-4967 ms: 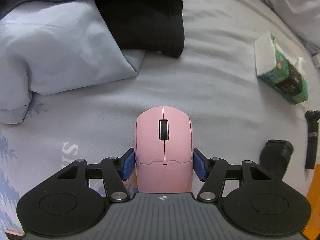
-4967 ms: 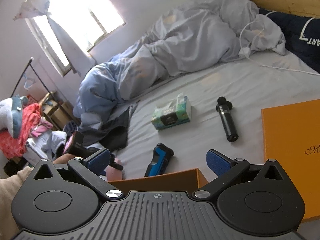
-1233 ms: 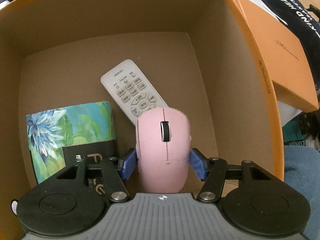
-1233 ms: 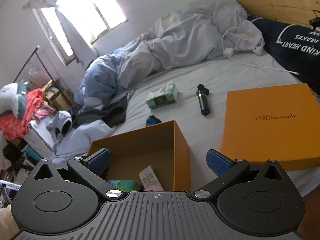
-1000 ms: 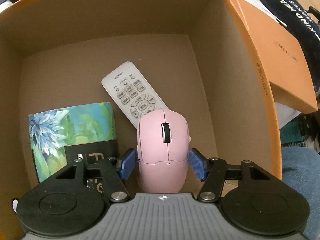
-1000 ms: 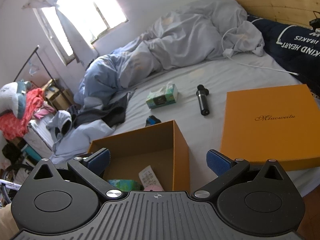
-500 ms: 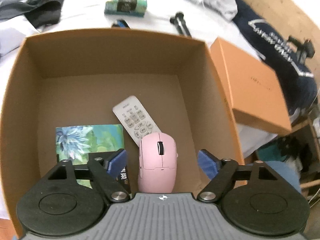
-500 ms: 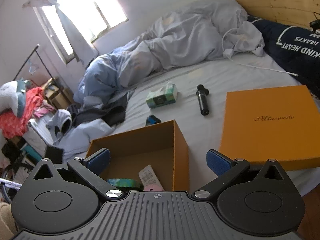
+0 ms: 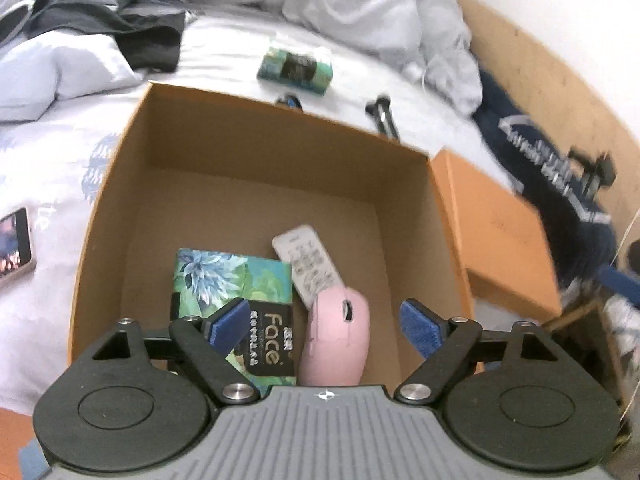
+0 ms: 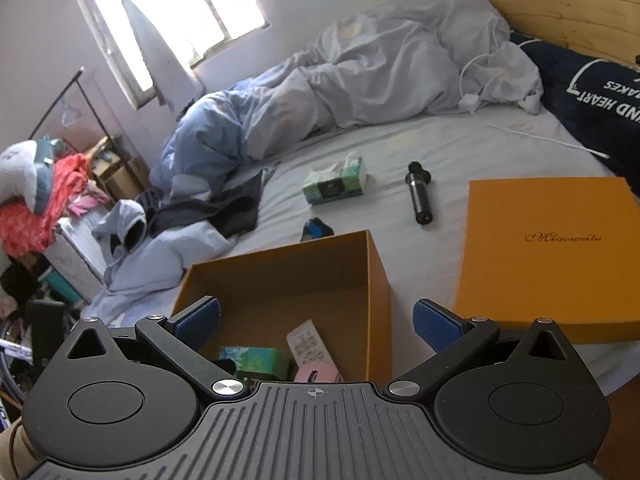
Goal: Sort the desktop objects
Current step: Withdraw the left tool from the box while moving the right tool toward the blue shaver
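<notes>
On the bed [image 10: 460,152], at its left edge in the left wrist view, a phone [image 9: 14,242] lies face up, well apart from the open orange box [image 9: 120,184]. Inside the box, from left to right, a flowered tissue pack [image 9: 234,280] lies flat, a white remote [image 9: 308,266] lies just beside it, and the pink mouse [image 9: 338,336] rests on the box floor with its nose over the remote's near end. The left gripper [image 9: 326,322] hangs above the box; its fingers are opening, the mouse lies between them, and neither pad touches it. Beyond the box's far wall lie a blue-and-black gadget [image 10: 316,230], a second tissue pack [image 10: 336,182] and a black microphone [image 10: 418,194]. Right of the box the orange lid [image 10: 544,252] lies flat near the bed's right edge. The right gripper [image 10: 316,320] hovers at the box's near side, fingers wide apart with nothing between them.
</notes>
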Demonstrator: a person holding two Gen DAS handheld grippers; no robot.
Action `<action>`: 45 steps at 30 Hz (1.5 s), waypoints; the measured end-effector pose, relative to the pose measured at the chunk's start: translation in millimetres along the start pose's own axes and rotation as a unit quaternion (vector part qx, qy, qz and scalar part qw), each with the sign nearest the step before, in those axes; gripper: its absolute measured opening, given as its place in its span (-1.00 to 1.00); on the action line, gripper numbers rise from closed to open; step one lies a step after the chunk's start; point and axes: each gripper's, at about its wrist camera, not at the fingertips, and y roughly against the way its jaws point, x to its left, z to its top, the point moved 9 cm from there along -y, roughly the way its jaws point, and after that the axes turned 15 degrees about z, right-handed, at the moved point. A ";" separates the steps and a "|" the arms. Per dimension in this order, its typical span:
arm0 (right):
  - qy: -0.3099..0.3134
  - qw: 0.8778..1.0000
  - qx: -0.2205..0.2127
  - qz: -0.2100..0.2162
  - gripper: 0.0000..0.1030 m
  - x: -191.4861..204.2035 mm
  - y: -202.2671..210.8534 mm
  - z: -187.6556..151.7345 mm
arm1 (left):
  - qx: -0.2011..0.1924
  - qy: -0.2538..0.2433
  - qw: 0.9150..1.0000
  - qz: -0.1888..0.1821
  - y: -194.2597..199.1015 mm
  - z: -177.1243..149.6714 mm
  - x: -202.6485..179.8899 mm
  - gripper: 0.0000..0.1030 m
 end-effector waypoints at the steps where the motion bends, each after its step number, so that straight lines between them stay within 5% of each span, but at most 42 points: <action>1: 0.001 1.000 0.003 -0.001 1.00 1.1 -1.4 -0.1 | -0.008 0.011 1.000 -0.009 2.5 0.2 1.9 0.74; 4: 0.007 1.000 0.011 -0.005 1.00 5.0 -5.0 -0.1 | -0.027 0.035 0.998 -0.044 7.9 0.3 5.0 1.00; 10: 0.015 0.999 0.022 -0.021 1.00 10.0 -8.9 -1.0 | -0.035 0.053 0.995 -0.071 5.1 -2.3 12.9 1.00; 23: 0.020 0.997 0.047 -0.057 1.00 9.2 -32.7 -16.0 | -0.114 0.049 0.992 -0.022 8.1 10.6 27.4 1.00; 45: 0.032 0.996 0.058 -0.066 1.00 10.3 -60.0 -22.3 | -0.129 0.003 0.991 -0.020 14.0 8.1 8.3 1.00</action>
